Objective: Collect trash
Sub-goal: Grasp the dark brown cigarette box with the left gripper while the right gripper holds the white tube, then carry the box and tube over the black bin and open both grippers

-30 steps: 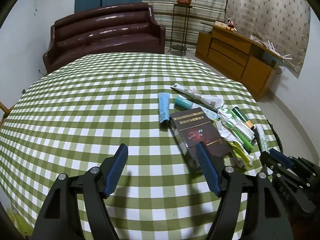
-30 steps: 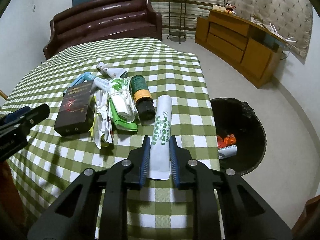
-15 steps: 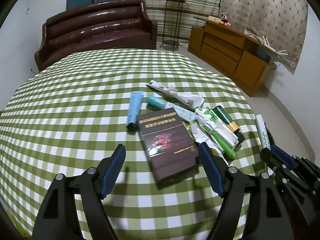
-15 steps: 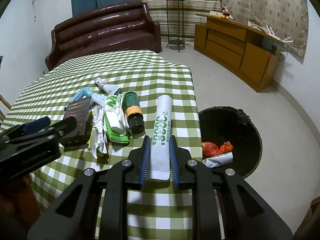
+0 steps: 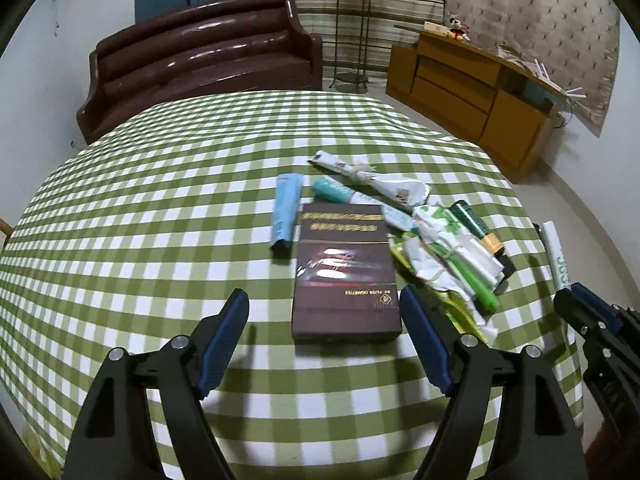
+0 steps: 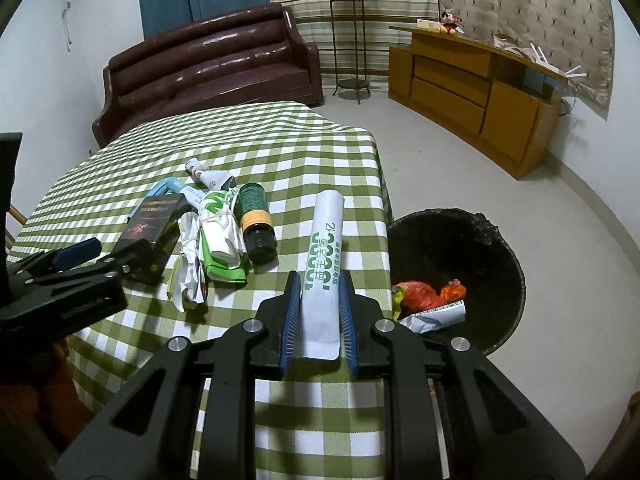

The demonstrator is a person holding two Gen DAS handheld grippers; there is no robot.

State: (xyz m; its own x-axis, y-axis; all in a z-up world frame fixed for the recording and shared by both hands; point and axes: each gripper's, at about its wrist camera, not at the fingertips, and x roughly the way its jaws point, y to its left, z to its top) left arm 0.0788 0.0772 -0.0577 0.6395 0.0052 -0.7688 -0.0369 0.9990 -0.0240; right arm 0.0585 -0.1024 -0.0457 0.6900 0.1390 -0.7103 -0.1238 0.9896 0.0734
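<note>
My right gripper [image 6: 319, 312] is shut on a white tube with green print [image 6: 325, 256] and holds it above the table's right edge, beside a black trash bin [image 6: 496, 248] that holds red and white wrappers. The tube also shows in the left wrist view [image 5: 555, 254]. My left gripper [image 5: 325, 338] is open and empty, just in front of a dark brown box [image 5: 345, 272]. Beside the box lie a blue tube [image 5: 285, 210], a teal tube [image 5: 334, 191], a rolled paper wrapper [image 5: 376, 176], green and white packets [image 5: 452, 256] and a dark green bottle [image 6: 256, 220].
The table wears a green checked cloth [image 5: 160, 208]. A brown sofa [image 5: 204, 64] stands behind it, a wooden cabinet [image 5: 472, 96] at the right, a plant stand [image 5: 354, 40] between them. The bin stands on the pale floor [image 6: 460, 168].
My left gripper has swung right and now lines up with the brown box. My right gripper has lifted the white tube higher and nearer the bin side.
</note>
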